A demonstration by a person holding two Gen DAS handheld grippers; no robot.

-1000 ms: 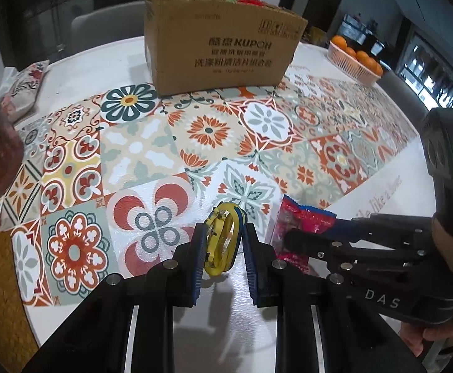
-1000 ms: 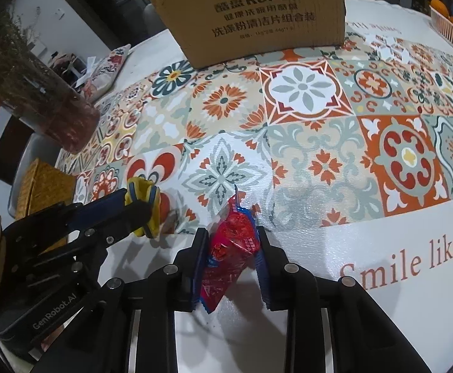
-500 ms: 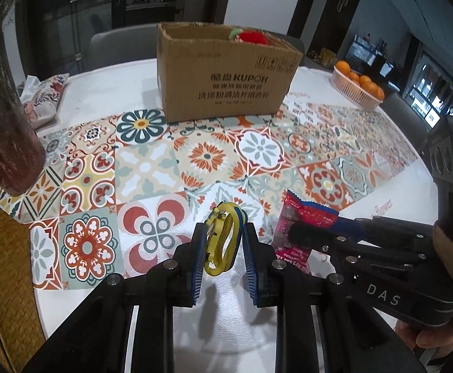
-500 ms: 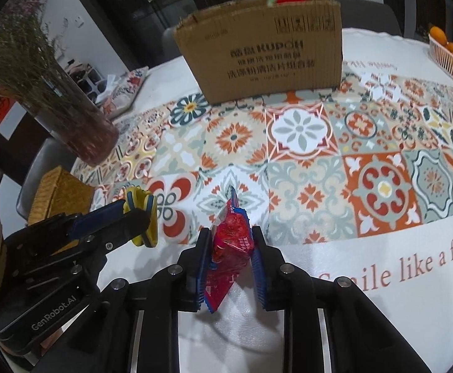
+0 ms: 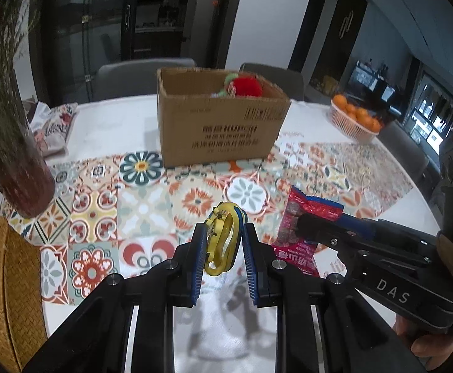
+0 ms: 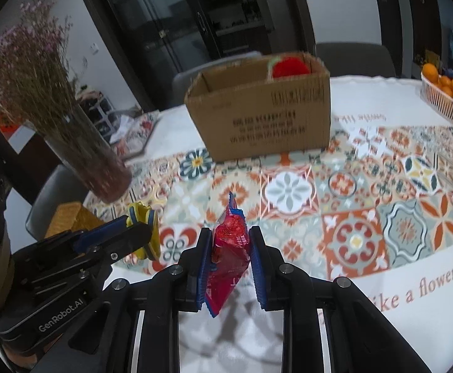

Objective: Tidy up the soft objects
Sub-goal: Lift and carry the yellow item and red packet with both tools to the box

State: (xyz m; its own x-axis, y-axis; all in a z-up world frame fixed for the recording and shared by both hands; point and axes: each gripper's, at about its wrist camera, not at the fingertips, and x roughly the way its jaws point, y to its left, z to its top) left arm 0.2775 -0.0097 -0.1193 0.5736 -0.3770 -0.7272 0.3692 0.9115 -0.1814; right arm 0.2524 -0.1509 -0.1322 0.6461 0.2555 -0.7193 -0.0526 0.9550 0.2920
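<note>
My left gripper (image 5: 223, 236) is shut on a yellow and blue soft ring toy (image 5: 223, 239), held clear above the table. To its right, my right gripper (image 6: 230, 242) is shut on a red snack packet (image 6: 229, 248), also lifted off the cloth. Each gripper shows in the other's view: the packet (image 5: 301, 230) at the right, the yellow toy (image 6: 145, 227) at the left. An open cardboard box (image 5: 220, 127) stands at the far side of the table with a red plush (image 5: 246, 85) inside it.
A patterned tablecloth (image 5: 145, 205) covers the round table. A glass vase of dried flowers (image 6: 80, 143) stands at the left, a woven mat (image 5: 5, 286) at the near left, a basket of oranges (image 5: 353, 118) at the far right. Chairs stand behind the box.
Both grippers have risen with their loads, so the table looks farther away and the box's inside with the red plush has come into sight.
</note>
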